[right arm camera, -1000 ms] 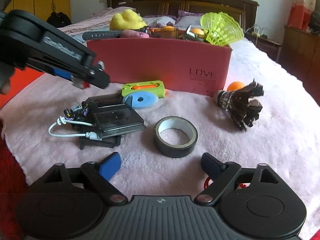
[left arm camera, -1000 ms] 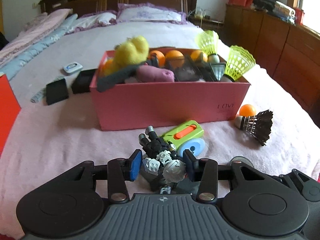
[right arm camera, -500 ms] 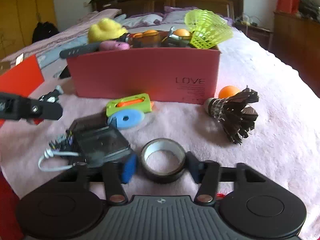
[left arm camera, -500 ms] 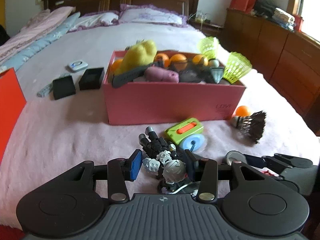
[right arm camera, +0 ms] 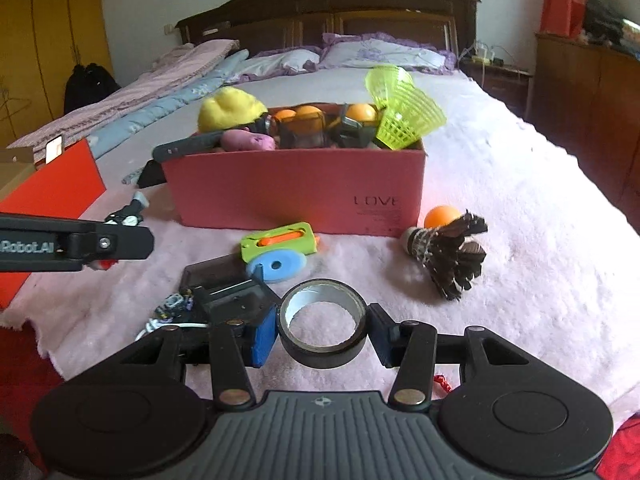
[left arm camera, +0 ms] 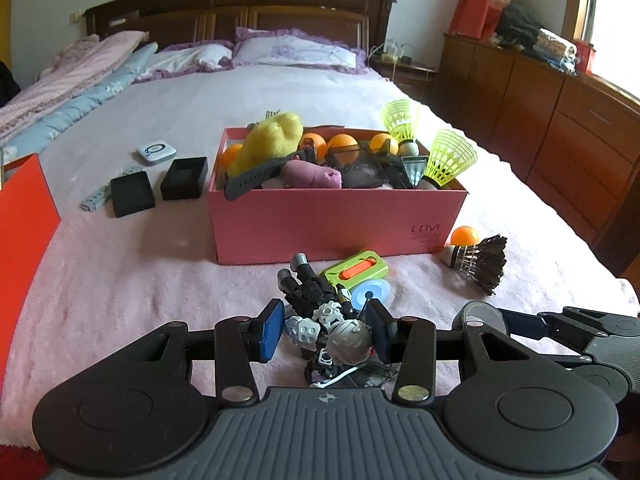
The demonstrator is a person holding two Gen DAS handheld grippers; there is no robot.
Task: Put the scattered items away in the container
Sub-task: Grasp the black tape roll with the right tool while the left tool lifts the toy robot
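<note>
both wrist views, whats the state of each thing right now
pink box: open, piled full
left gripper: shut on toy robot, lifted off the blanket
right gripper: fingers around black tape roll, contact unclear
black shuttlecock: lying on its side
orange ball: loose on the blanket beside the box
green utility knife: flat, blade not showing

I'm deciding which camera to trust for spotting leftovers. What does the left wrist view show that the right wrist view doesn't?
Only the left wrist view shows the two open black square boxes and the white rounded gadget left of the pink cardboard box, plus the grey-and-black toy robot between the left gripper fingers.

Only the right wrist view shows the black tape roll between the right gripper fingers.

Both show the pink box, green-and-orange utility knife, blue oval disc, dark feather shuttlecock and loose orange ball.
</note>
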